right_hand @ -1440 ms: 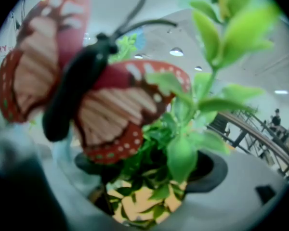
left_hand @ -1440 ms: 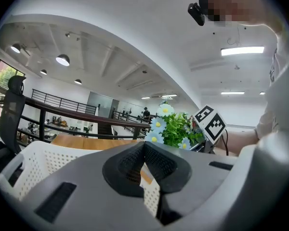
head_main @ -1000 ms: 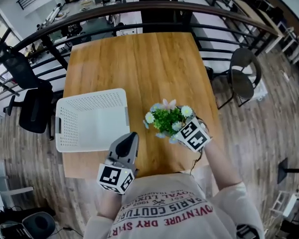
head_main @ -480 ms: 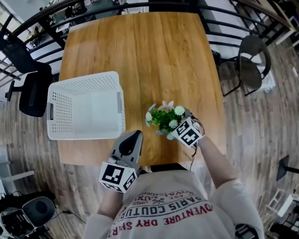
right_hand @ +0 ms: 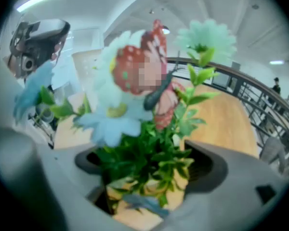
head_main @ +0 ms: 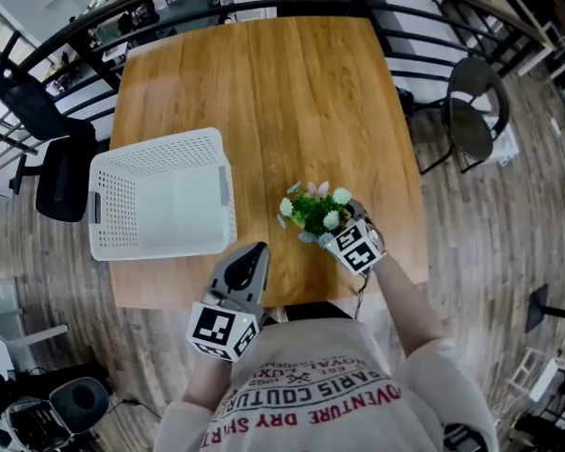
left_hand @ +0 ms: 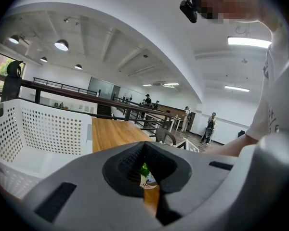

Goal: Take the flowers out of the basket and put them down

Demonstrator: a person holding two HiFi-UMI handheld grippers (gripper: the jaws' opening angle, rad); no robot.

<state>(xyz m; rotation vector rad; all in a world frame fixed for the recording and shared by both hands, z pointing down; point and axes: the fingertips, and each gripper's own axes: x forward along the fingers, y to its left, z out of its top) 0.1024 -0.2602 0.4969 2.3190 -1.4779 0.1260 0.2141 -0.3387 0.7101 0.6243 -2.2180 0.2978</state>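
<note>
A small bunch of artificial flowers (head_main: 315,210), white and pale blue blooms over green leaves, stands out over the wooden table (head_main: 292,92) near its front right. My right gripper (head_main: 333,230) is shut on its lower stems. In the right gripper view the flowers (right_hand: 144,143) fill the space between the jaws of the right gripper (right_hand: 149,196). The white perforated basket (head_main: 155,153) sits at the table's left and looks empty. My left gripper (head_main: 252,255) is shut with nothing in it, at the front edge. Its own view shows the basket (left_hand: 38,129) to the left.
A black railing (head_main: 264,8) runs behind the table. A round black chair (head_main: 466,125) stands on the right and a black office chair (head_main: 61,177) on the left. Bare wood lies between the basket and the flowers.
The right gripper has carried the flowers a little to the right, away from the basket. The left gripper has hardly moved. The head view has shifted slightly.
</note>
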